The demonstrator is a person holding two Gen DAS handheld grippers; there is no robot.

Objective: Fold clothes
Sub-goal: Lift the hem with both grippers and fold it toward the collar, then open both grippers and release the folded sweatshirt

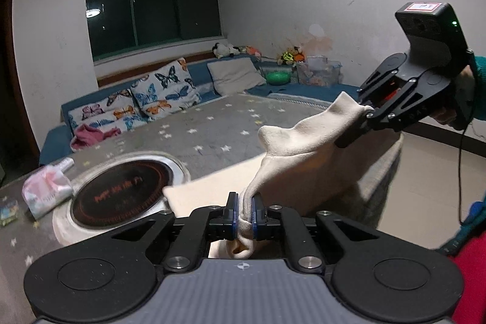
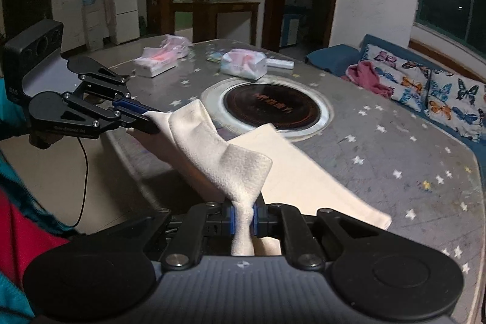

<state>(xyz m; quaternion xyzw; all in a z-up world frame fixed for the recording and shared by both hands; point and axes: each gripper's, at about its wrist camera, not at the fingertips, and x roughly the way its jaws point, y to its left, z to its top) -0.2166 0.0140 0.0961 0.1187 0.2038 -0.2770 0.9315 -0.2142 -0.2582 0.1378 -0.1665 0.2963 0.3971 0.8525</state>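
Cloth (image 1: 303, 148) is strung between both grippers, lifted over the near edge of the worktop (image 2: 395, 141). Left gripper (image 1: 245, 213): jaws closed tight on a bunched corner, a tuft of fabric poking back through toward the camera. Right gripper (image 2: 243, 216): jaws closed the same way on another pinched corner. Neither arm is nearer; each has its own end.

The held edge sags slack between the two grips, long axis running roughly along the worktop's near side. From that edge one part hangs off the worktop toward the floor; another lies flat on the worktop, a free corner (image 2: 376, 217) out to the right and the far edge just touching the rim of the round inset hob (image 2: 273, 108).

Cloth is cream, soft, fleecy, thick enough to hold rounded folds; what garment it is, cannot tell. Some motion blur on the flat part.

Judgement: both ends are in hand, so either a spread or a fold-over fits; stage not settled.
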